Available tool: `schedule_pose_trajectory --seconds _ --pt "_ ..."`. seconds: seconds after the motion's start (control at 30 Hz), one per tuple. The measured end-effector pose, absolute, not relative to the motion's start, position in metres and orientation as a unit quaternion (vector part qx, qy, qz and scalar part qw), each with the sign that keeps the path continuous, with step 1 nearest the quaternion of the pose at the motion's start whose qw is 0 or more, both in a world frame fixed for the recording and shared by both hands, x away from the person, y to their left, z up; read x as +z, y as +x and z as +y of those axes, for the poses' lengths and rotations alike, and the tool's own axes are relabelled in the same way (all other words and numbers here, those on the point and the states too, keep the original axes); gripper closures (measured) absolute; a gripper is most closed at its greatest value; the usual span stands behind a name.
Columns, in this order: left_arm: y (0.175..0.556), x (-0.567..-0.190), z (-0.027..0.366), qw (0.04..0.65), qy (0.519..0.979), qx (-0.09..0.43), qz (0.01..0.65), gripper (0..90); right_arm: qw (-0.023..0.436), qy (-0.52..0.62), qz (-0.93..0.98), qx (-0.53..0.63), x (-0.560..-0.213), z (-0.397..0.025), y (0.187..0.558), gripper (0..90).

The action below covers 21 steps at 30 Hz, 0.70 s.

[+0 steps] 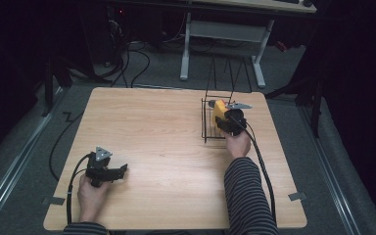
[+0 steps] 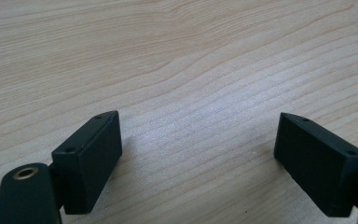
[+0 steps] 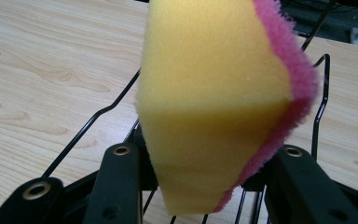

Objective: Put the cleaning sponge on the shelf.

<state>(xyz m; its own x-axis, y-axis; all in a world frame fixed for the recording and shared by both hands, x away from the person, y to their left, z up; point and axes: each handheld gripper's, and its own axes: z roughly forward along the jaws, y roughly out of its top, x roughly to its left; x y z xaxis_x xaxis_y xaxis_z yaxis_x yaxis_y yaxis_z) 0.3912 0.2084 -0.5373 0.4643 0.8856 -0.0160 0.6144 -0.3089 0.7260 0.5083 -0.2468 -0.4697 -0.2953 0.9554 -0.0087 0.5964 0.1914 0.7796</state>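
Note:
A yellow sponge [image 3: 214,102] with a pink scouring side is squeezed between the jaws of my right gripper [image 3: 205,172]. In the high view the right gripper [image 1: 223,119] holds that sponge [image 1: 219,108] over a black wire rack [image 1: 209,132] at the table's right. My left gripper [image 1: 120,171] rests low at the front left of the table, jaws pointing right. Its jaws stand wide apart in the left gripper view, where the left gripper [image 2: 198,154] has only bare wood between them.
The wooden table [image 1: 166,142] is bare apart from the rack. A white desk frame [image 1: 223,32] and cables on the floor lie beyond the far edge. Each gripper trails a black cable toward the front edge.

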Motion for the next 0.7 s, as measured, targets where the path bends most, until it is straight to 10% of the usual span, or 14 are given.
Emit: schedule_pose_trajectory --seconds 0.7 --pt "0.3913 -0.5373 0.2084 0.342 0.784 0.198 0.478 15.6 0.245 0.538 0.726 0.351 -0.4692 -0.2504 0.5057 34.0"
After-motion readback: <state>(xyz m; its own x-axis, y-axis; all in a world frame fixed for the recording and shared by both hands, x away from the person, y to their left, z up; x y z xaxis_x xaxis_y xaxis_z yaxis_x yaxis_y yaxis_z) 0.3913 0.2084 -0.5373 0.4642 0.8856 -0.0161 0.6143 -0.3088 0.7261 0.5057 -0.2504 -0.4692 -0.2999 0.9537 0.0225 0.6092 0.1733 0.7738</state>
